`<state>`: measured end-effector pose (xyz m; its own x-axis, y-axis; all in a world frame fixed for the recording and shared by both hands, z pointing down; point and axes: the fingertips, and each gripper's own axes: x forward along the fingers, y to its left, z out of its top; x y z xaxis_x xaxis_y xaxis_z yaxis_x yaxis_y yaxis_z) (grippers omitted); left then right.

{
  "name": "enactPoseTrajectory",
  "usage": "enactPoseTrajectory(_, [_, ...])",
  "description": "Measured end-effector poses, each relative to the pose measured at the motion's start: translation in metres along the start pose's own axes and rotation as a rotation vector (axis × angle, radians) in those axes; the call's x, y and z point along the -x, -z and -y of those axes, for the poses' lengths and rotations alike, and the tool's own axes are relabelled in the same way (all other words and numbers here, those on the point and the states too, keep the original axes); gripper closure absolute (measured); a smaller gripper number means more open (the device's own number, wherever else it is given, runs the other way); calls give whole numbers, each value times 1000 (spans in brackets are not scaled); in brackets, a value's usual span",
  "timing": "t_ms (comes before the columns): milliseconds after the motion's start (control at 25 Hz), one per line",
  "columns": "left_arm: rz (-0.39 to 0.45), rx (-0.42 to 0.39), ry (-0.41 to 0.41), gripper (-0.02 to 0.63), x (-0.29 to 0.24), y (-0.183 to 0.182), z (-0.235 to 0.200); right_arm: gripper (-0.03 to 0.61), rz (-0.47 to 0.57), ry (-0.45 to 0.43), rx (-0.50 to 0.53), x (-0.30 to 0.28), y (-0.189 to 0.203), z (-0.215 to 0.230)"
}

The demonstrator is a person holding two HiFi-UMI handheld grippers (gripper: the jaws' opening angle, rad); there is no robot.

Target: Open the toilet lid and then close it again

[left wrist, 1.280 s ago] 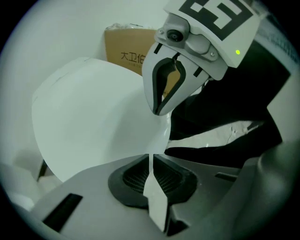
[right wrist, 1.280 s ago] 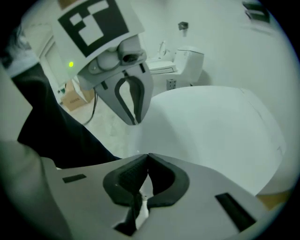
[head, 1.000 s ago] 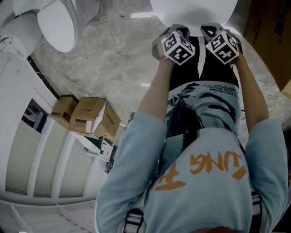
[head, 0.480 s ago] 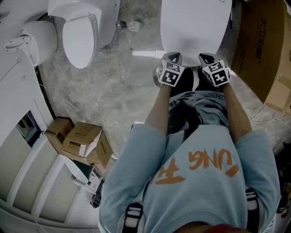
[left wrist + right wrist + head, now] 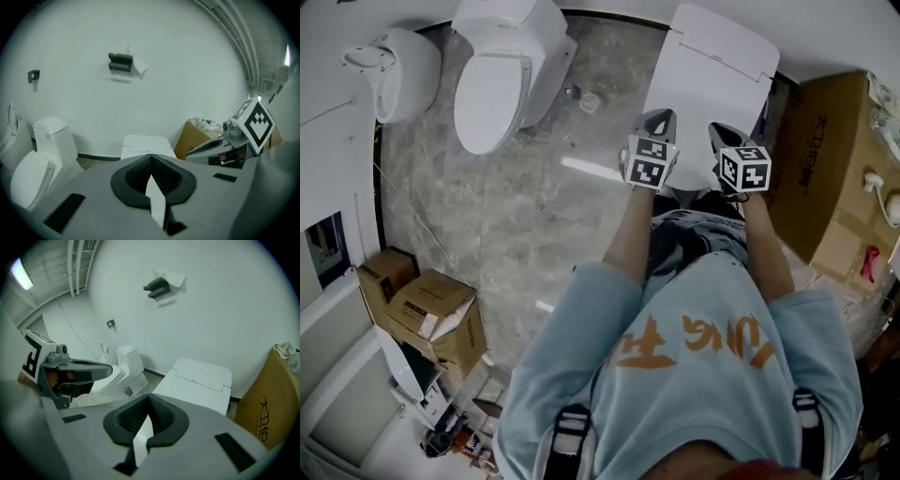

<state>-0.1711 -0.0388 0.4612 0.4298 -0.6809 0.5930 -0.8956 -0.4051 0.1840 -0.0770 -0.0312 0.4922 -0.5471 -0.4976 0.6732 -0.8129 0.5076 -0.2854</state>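
The toilet [image 5: 712, 70] stands against the wall with its lid [image 5: 698, 108] down. Above the lid's near end, the left gripper [image 5: 659, 117] and right gripper [image 5: 719, 131] hang side by side, clear of it. Each has its jaws pressed together, holding nothing. A cardboard box [image 5: 825, 159] stands just beside the toilet.

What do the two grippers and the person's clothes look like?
The left gripper and the right gripper look alike: grey bodies, black ribbed pads, and a white cube with black square markers on each. The person wears a light blue short-sleeved shirt with orange lettering, and dark shoulder straps.
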Motion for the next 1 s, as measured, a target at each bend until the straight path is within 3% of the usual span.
enactPoseTrajectory(280, [258,87,-91,588,32,-122,-44,566,231,-13,34,12,-140,-17])
enactPoseTrajectory(680, [587,-29,-167,588,103,-287,-60,566,555,17,178,82,-312,-44])
enactPoseTrajectory(840, [698,-2,-171,588,125,-343,-58,566,689,45,190,112,-368,-52])
enactPoseTrajectory(1000, [752,-13,-186,588,143,-377,-52,566,792,109,216,141,-408,-51])
